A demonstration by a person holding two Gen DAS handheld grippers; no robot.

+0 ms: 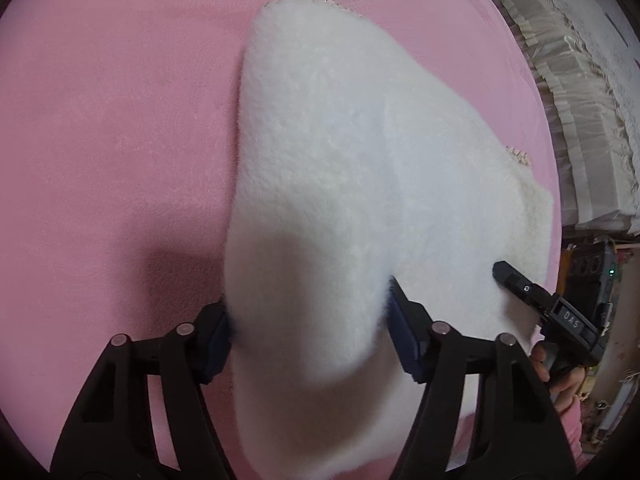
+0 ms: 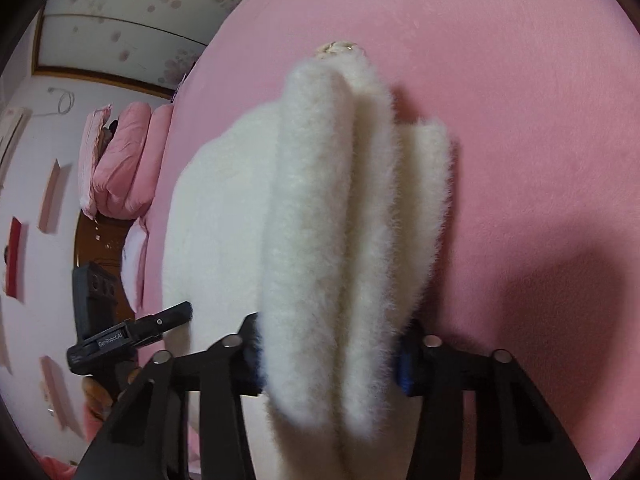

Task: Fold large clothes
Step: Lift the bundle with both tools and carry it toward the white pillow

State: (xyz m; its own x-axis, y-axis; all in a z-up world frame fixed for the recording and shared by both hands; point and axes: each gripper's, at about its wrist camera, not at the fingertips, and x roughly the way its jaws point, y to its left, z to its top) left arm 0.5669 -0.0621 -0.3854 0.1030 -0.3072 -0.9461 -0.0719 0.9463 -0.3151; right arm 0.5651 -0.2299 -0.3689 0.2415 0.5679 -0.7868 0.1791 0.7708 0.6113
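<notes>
Pink plush bed cover (image 1: 100, 128) under everything. White fluffy fleece garment (image 1: 340, 152), partly folded, running from 6 toward 12 o'clock. Left claw (image 1: 308, 332) clamped on a fleece ridge; right claw (image 2: 328, 360) clamped on stacked layers. Mid-fold, probably; next: carry both edges over together, evenly.

Left gripper (image 1: 310, 330): matte black linkage arms, round silver pivot pins, dark blue pads (image 1: 404, 336) showing on the fingers. Right gripper (image 2: 330, 360): same black build, silver pins, brighter blue pads (image 2: 402, 368). White "GenRobot.AI" lettering is showing on one black body, "DAS" on the other. Pink sleeve (image 1: 574, 426) is showing at the wrist.
</notes>
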